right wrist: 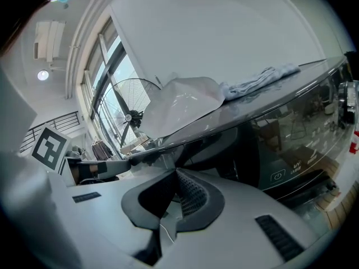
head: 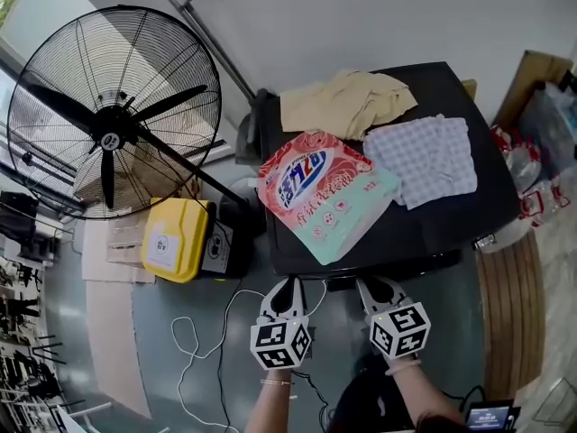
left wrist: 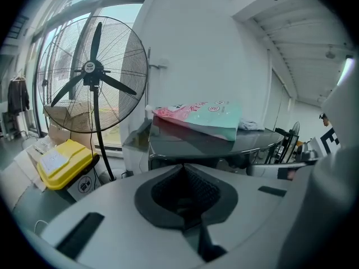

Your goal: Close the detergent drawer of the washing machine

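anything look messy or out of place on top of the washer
The detergent bag lies skewed on the washing machine top, with one corner at or just past the front edge. Behind it, a beige cloth and a checked cloth lie crumpled rather than folded. Nothing looks spilled or damaged.

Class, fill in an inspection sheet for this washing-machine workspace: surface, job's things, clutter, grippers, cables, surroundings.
Surface: black washing machine top, partly covered.
Job's things: detergent drawer not clearly made out.
Clutter: detergent bag, beige cloth, checked cloth.
Grippers: left gripper and right gripper shut, empty, before the machine's front.
Cables: white cable loose on floor.
Surroundings: fan, yellow box.
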Demonstrator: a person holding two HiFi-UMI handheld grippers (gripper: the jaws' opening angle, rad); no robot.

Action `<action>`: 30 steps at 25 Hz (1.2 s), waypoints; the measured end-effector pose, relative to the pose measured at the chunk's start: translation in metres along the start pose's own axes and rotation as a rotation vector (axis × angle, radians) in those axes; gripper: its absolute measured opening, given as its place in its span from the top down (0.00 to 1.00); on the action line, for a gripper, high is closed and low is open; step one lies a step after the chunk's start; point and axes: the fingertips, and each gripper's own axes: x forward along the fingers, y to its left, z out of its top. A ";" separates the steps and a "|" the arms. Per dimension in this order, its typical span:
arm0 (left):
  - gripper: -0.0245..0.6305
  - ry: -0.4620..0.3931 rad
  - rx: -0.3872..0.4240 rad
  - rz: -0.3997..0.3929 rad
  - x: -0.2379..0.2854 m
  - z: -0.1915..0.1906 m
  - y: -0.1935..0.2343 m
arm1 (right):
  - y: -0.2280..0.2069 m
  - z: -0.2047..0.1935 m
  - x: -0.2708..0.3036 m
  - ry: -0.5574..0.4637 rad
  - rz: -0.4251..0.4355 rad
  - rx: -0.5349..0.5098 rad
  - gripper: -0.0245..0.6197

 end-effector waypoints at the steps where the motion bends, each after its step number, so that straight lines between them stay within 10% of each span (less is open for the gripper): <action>1: 0.93 0.002 0.002 0.001 0.000 0.000 0.000 | 0.000 0.000 0.000 0.006 -0.002 -0.001 0.92; 30: 0.94 -0.112 0.108 -0.047 -0.082 0.036 -0.039 | 0.051 0.047 -0.070 -0.132 0.024 -0.150 0.92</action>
